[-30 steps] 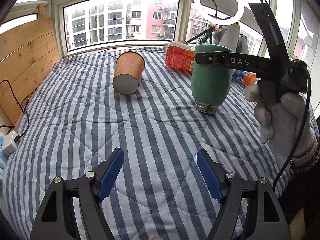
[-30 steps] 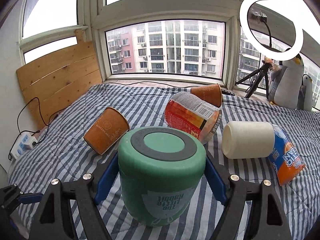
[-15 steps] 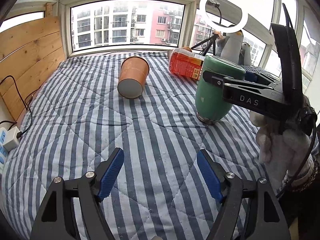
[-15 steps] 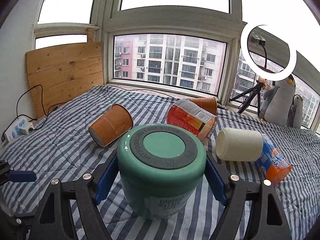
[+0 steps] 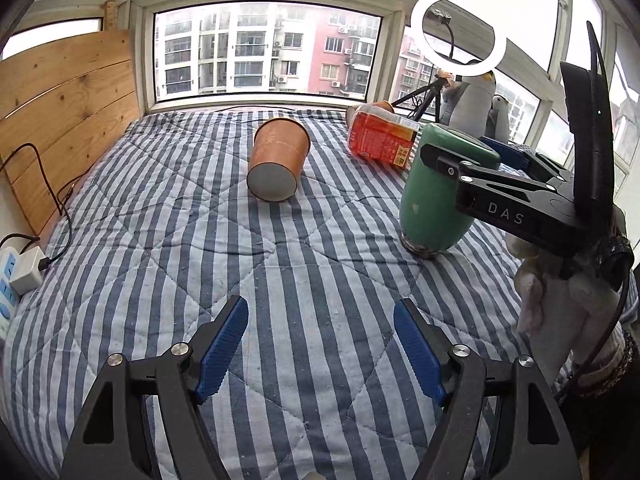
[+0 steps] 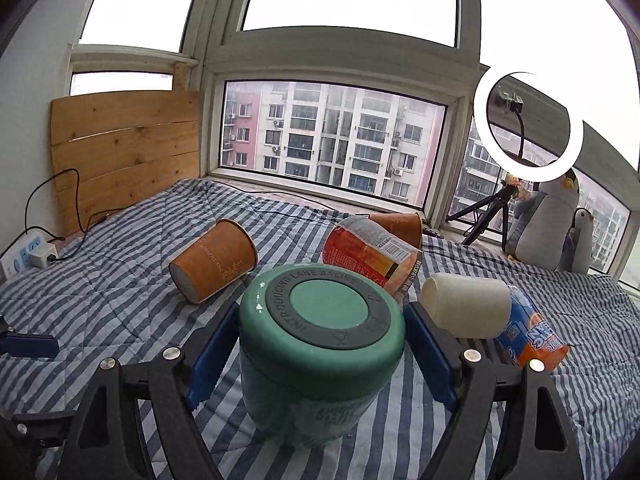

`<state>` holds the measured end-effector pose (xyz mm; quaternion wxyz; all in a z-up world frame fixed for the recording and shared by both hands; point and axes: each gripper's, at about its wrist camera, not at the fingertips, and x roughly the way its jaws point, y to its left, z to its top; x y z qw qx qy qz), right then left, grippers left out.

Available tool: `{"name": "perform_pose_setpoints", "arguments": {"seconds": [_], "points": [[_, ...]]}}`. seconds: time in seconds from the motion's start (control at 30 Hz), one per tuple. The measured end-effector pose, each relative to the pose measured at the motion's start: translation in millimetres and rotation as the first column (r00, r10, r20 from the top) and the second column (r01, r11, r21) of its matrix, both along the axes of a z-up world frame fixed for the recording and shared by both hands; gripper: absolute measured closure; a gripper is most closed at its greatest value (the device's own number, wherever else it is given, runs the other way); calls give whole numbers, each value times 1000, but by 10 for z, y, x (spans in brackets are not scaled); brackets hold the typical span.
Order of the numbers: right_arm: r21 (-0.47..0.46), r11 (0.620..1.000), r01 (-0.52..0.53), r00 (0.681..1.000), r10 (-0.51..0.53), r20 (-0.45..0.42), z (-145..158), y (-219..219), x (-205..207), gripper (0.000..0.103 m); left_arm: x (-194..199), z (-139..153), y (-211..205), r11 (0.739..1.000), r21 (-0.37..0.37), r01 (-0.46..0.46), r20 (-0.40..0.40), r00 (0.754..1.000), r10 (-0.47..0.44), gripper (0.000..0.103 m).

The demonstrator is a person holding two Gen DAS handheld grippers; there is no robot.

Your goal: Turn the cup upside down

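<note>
Green cup [image 6: 320, 352] stands inverted on the striped bed [image 5: 192, 240], threaded mouth down against the quilt, base uppermost. Right tongs [image 6: 322, 354] are clenched on the cup: one blue pad [image 6: 208, 360] against its left flank, the other against its right, just below the base rim. In the left view the right tongs [image 5: 472, 184] reach in from the right edge, gripping the cup [image 5: 432, 200] on its upper half.

Left tongs [image 5: 320, 344] are released, jaws spread wide, nothing between them; they hover over bare quilt, well apart from the cup, which lies ahead and to their right.

An orange paper cup [image 5: 278, 164] lies on its side near the bed's middle.
</note>
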<state>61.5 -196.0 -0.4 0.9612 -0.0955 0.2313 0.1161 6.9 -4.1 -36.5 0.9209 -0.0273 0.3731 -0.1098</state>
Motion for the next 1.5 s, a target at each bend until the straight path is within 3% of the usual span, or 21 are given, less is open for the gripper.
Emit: {"name": "perform_pose_setpoints", "arguments": {"seconds": [0.37,0.63,0.87,0.93,0.97,1.03,1.27,1.4,1.5], "points": [[41,999,0,1000,0,-3,33,-73,-2,17,1,2,-35,1000,-3,1,3,1000,-1,25],[77,997,2,999,-5,51,196,-176,-174,13,-41,82,-46,1000,-16,-15,35,999,15,25],[119,993,28,991,-43,129,342,-320,-514,12,-95,266,-139,998,6,-56,139,989,55,25],[136,990,43,989,-62,137,352,-390,-604,12,-129,338,-179,996,21,-86,197,977,80,22],[146,988,51,987,-72,145,358,-439,-659,12,-148,373,-202,995,26,-99,225,970,91,15],[165,984,71,982,-98,159,373,-531,-767,12,-199,425,-233,993,20,-119,282,953,109,11],[194,971,140,960,-181,212,360,-805,-1099,12,-309,548,-369,985,1,-175,414,896,159,7],[190,964,184,940,-229,252,307,-907,-1247,8,-394,564,-438,976,-12,-219,508,839,195,2],[188,961,201,933,-246,263,246,-944,-1291,7,-418,541,-505,972,-14,-233,551,810,202,1]]}}
